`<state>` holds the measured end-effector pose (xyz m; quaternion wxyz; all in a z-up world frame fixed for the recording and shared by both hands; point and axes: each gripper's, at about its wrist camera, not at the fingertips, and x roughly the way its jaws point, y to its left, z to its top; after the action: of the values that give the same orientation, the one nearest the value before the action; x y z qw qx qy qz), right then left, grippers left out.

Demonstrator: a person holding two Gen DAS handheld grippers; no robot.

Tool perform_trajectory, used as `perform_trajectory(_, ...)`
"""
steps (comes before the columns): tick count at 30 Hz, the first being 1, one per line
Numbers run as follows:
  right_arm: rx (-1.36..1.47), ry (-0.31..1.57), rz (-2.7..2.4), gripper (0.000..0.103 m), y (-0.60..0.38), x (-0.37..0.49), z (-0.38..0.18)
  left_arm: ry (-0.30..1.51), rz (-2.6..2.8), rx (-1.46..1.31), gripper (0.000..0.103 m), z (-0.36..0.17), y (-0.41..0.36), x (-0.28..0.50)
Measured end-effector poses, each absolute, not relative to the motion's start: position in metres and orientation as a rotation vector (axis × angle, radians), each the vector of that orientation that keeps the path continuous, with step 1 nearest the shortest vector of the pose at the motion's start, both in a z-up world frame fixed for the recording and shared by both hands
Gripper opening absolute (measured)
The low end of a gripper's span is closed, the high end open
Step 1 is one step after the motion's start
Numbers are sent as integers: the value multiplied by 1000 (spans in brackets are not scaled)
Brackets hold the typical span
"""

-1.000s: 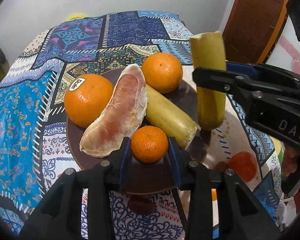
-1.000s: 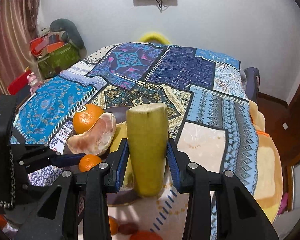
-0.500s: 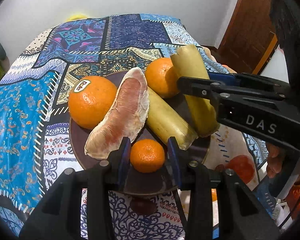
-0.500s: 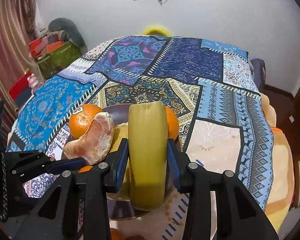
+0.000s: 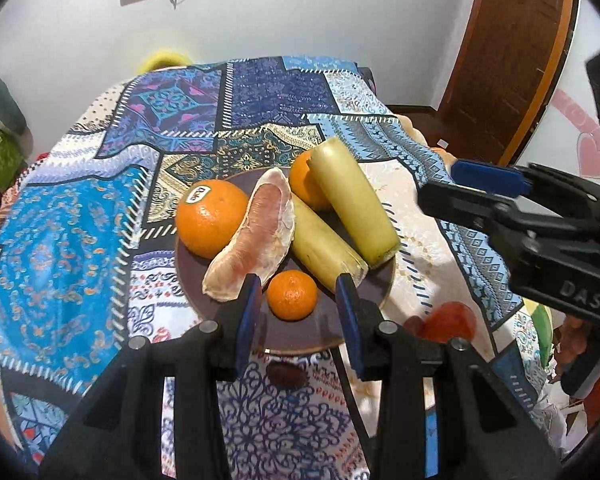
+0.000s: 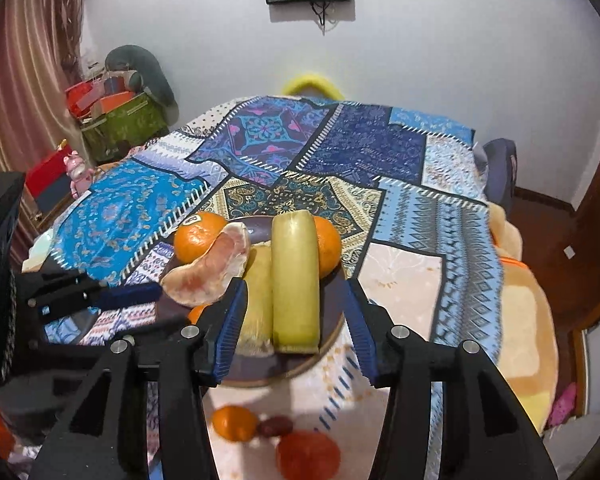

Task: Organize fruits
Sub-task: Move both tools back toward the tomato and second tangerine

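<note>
A dark round plate point(image 5: 296, 338) point(image 6: 296, 368) holds a large stickered orange point(image 5: 211, 218) point(image 6: 196, 236), a pomelo wedge point(image 5: 256, 240) point(image 6: 210, 274), a second orange point(image 5: 302, 184) point(image 6: 329, 250), two yellow banana pieces point(image 5: 352, 200) point(image 5: 324, 250) point(image 6: 295, 276) and a small mandarin point(image 5: 292, 295). My left gripper point(image 5: 298, 320) is open with the mandarin lying between its fingers. My right gripper point(image 6: 296, 320) is open, pulled back from the banana piece; it also shows at the right of the left wrist view point(image 5: 512, 208).
The table wears a patchwork cloth point(image 5: 80, 216) point(image 6: 432, 216). Off the plate near the front edge lie a tomato point(image 5: 450, 318) point(image 6: 308, 456), a small mandarin point(image 6: 234, 422) and a dark date point(image 5: 287, 374) point(image 6: 275, 426). A wooden door point(image 5: 512, 52) stands at the right.
My right gripper lowered the banana piece onto the plate, let go and drew back. My left gripper released the small mandarin on the plate and opened wider.
</note>
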<state>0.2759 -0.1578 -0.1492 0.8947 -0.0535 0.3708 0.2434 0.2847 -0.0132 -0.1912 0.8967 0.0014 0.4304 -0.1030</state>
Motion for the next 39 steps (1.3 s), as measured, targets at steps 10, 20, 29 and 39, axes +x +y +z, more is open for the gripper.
perform_trajectory(10, -123, 769, 471, 51, -182, 228, -143, 867, -186, 15, 47, -170, -14, 241)
perform_trajectory(20, -134, 856, 447, 62, -196, 213, -178, 933, -184, 58, 54, -194, -26, 221)
perform_trajectory(29, -87, 936, 464, 62, -198, 215, -212, 1003, -219, 39, 54, -220, -39, 232)
perform_trajectory(39, -29, 989, 507, 49, -201, 224, -237, 1056, -274, 35, 54, -240, -64, 248)
